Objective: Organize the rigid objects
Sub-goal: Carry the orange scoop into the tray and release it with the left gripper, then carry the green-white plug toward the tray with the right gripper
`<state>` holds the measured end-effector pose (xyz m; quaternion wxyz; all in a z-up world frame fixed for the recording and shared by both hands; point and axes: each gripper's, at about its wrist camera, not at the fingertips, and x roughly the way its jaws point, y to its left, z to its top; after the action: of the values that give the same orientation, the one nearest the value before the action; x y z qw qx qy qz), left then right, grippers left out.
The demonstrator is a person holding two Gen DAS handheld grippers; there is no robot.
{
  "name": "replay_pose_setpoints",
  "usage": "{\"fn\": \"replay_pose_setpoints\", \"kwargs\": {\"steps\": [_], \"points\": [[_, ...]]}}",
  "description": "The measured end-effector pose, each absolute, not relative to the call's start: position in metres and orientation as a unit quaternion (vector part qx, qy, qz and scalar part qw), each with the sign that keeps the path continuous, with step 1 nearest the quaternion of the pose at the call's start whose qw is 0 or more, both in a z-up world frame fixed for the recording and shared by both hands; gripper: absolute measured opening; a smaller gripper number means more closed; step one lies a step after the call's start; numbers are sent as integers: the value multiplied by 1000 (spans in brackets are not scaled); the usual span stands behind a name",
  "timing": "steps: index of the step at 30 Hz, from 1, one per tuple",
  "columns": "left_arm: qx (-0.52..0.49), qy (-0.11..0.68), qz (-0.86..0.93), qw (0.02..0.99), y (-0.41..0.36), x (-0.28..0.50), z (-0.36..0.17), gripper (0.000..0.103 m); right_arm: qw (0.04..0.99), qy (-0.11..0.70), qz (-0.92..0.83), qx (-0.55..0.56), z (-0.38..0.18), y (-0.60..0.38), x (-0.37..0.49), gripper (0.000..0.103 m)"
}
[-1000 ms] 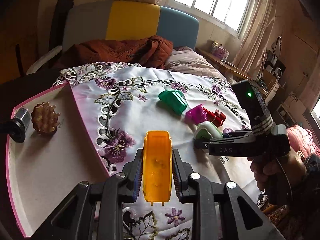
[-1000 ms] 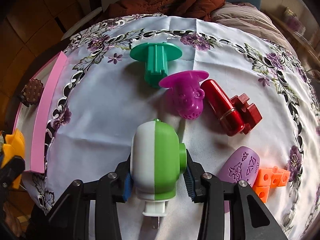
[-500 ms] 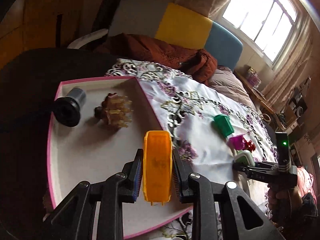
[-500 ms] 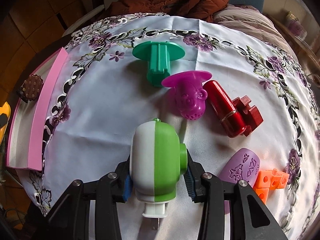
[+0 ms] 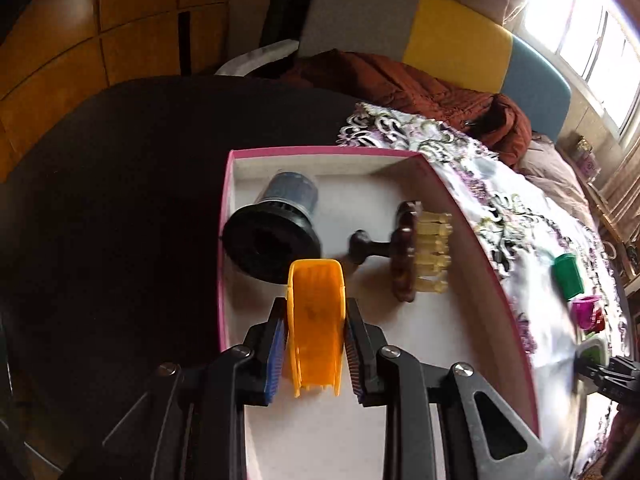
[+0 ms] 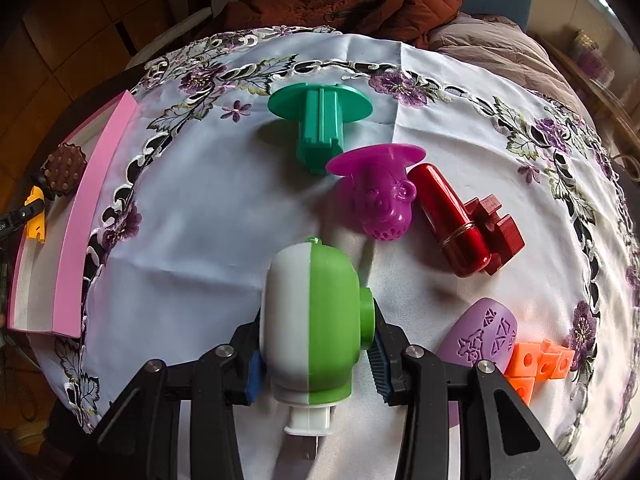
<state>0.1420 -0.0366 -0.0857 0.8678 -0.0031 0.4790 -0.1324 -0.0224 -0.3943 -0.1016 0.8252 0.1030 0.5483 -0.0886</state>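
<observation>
A: Left to right, quick. What's on the far left?

B: Black filter [image 5: 276,228] lying in the pink tray [image 5: 222,240], then the brown brush [image 5: 416,252] beside it, bristles pointing right. My left claw [image 5: 316,336] is clenched on the orange piece [image 5: 316,320], both pads flat on its long sides, hanging over the tray floor near the filter.

A: How does the orange piece handle?

B: Thin hard plastic shell, light I'd guess. Smooth sides, so it could slip if I ease off; the ribbed pads help. Holding mid-length looks right.

A: And right of that?

B: On the surface's cloth [image 6: 208,208]: green spool [image 6: 320,120], purple mould [image 6: 380,196], red tube [image 6: 452,220] touching a dark red block [image 6: 500,228]. My right claw [image 6: 316,356] is gripping the plug [image 6: 312,320], white-and-green, low over the cloth; can't tell if it's touching.

A: Plug's feel?

B: Rigid, rounded, probably heavier than the shell. Curved body, so the pads bite at the widest part; the green knob sits against the right pad. Far right: lilac shell [image 6: 480,340] and orange cubes [image 6: 540,364], just beside each other.
</observation>
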Motion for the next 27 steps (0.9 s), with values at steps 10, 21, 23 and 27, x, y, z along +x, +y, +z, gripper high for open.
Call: {"fn": "replay_pose_setpoints", "kwargs": {"steps": [10, 21, 23, 27], "points": [[-2, 462, -112, 880, -23, 128, -75, 40, 825, 549, -90, 103, -102, -394, -22, 43], [1, 428, -87, 900, -16, 83, -50, 40, 828, 546, -93, 82, -102, -390, -23, 43], [2, 424, -88, 902, -16, 78, -46, 40, 829, 546, -93, 78, -102, -390, -23, 43], [9, 411, -90, 907, -17, 70, -37, 40, 831, 542, -99, 68, -100, -389, -24, 42]]}}
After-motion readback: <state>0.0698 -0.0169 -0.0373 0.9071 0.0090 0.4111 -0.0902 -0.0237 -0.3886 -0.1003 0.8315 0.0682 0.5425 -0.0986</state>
